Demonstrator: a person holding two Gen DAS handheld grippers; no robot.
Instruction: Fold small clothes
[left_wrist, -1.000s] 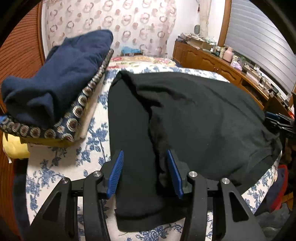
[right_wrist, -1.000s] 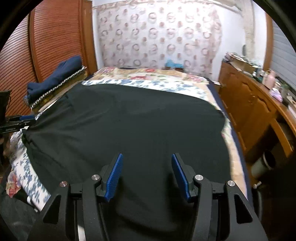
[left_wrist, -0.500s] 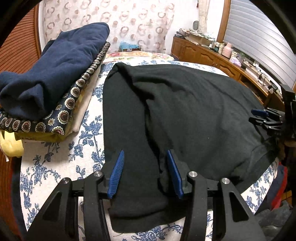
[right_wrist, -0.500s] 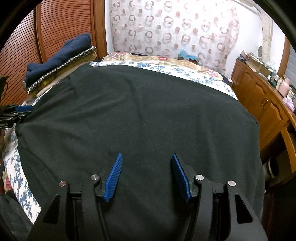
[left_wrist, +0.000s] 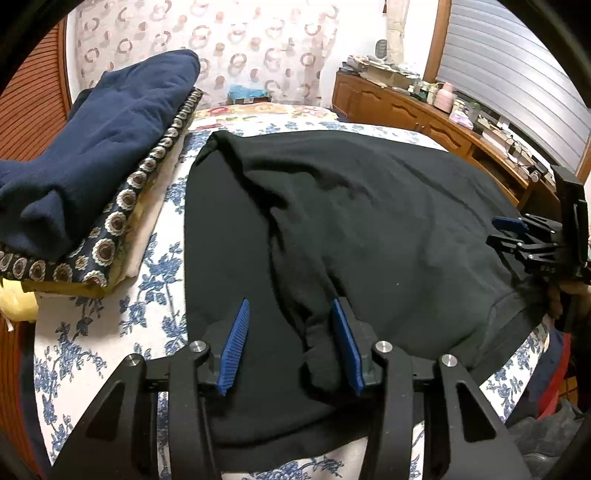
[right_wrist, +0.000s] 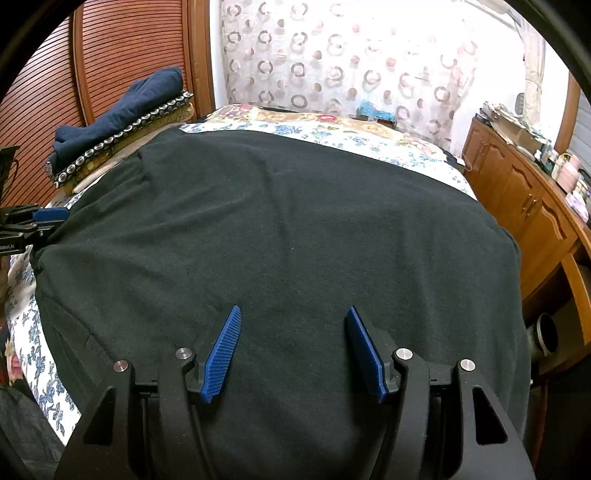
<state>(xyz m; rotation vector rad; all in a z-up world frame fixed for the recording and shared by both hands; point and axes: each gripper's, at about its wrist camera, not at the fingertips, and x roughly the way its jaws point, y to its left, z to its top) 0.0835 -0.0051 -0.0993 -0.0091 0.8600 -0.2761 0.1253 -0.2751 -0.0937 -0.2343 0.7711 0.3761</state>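
Note:
A black garment (left_wrist: 369, 221) lies spread over the bed, with one sleeve folded in along its left side. My left gripper (left_wrist: 290, 302) hovers at the garment's near left end. A bunched fold of black cloth rests against its right pad (left_wrist: 345, 343) while the left pad stands apart; the jaws are closing. My right gripper (right_wrist: 293, 310) sits low over the garment (right_wrist: 295, 221) near its front edge. Its jaws are opening, with only flat cloth beneath them. Each view catches the other gripper at the garment's edge: the right gripper (left_wrist: 517, 236) and the left gripper (right_wrist: 44, 216).
A stack of folded clothes (left_wrist: 92, 147) topped by a navy piece sits at the bed's left side. The blue floral sheet (left_wrist: 110, 325) shows around the garment. A wooden cabinet (right_wrist: 517, 206) with clutter runs along the right, and a slatted wooden door (right_wrist: 44, 92) stands left.
The right gripper has come lower and closer over the black garment and its jaws have widened a little. It has also come further into the left wrist view. The left gripper has hardly moved.

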